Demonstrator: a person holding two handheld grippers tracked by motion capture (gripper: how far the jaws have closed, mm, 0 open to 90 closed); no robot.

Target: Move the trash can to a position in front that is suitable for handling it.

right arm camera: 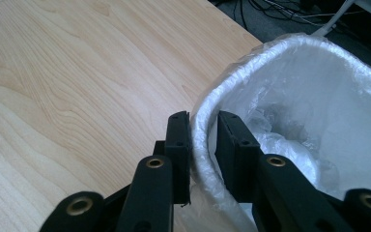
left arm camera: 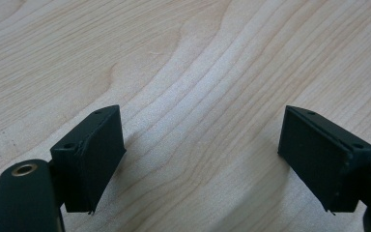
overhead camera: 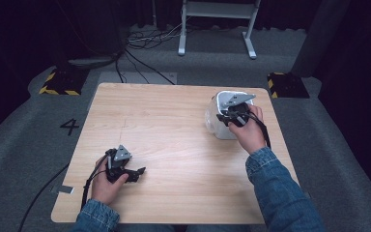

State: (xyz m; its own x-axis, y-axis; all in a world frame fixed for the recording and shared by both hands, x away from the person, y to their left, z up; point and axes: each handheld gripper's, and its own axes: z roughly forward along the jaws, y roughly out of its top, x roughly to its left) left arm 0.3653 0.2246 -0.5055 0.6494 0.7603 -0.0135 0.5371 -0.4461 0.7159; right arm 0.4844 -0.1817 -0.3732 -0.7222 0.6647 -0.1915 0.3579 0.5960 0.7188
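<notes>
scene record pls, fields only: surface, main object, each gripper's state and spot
surface: wooden table, bare grain under the left jaws
main object: small white bin lined with a plastic bag, at the table's far right
right gripper: one jaw outside the rim, one inside, nearly closed on the bagged rim; contact looks likely
left gripper: jaws wide apart, nothing between them, low over the near left of the table
floor: cables and a metal stand beyond the table
</notes>
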